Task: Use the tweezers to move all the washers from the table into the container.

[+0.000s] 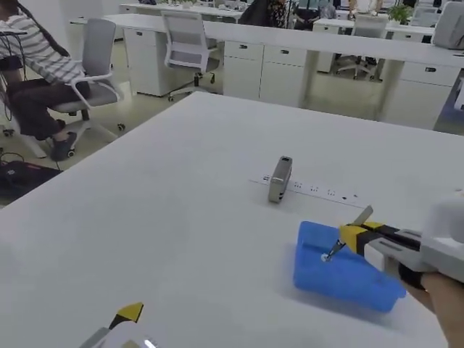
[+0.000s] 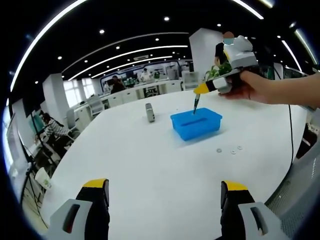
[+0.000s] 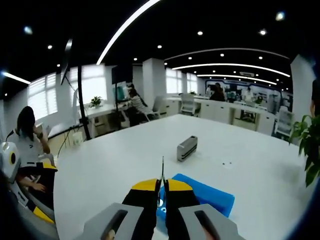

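White tabletop point(image 1: 181, 217) fills the foreground of an open-plan office; desks and chairs line the upper edge of the head view, and a seated person point(image 1: 36, 61) is at its upper left.

Blue container point(image 1: 348, 279): lower right of the head view, resting on the tabletop. A grey metal block point(image 1: 280, 179) stands beyond it, well apart.

Right gripper point(image 3: 161, 186): jaws pressed together, pinching the tweezers point(image 3: 162, 170). In the head view the gripper enters from the right edge, and the tweezers slant down so that their tips lie over the container's interior. Whether the tips carry a washer cannot be determined.

Left gripper point(image 2: 165, 187): jaws spread wide, nothing between them. Its yellow tip appears at the lower left of the head view, well apart from the container.

Washers point(image 2: 233, 151): three small rings lie on the tabletop near the container, below and right of it in the left gripper view.
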Available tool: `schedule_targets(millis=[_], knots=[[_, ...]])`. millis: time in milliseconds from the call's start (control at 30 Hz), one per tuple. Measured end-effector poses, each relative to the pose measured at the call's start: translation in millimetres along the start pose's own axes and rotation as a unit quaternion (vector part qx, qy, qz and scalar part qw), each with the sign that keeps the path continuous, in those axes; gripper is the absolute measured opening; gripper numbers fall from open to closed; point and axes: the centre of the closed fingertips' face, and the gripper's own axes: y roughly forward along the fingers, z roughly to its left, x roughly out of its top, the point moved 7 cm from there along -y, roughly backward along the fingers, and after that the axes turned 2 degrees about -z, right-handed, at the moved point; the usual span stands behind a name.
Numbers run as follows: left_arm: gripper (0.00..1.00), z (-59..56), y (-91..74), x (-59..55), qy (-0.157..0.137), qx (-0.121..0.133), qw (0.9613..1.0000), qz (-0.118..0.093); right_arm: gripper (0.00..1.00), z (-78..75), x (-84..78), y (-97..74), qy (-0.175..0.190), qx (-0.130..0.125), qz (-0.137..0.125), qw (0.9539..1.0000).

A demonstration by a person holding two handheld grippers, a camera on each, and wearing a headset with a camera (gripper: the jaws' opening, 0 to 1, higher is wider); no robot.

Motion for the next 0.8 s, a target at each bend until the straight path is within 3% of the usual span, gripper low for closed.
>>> schedule_targets(millis=[367,800], knots=[[0.94,0.2,0.1,-0.5,0.005,0.003,1.0000,0.005,0.00,-15.1,-17.7,21.6,0.004,-0.018,0.021,0.9996],[0.94,-0.1,1.6,-2.7,0.008,0.003,0.9998,0.016,0.01,-21.8,-43.5,35.8,0.010,-0.013,0.049,0.9987]])
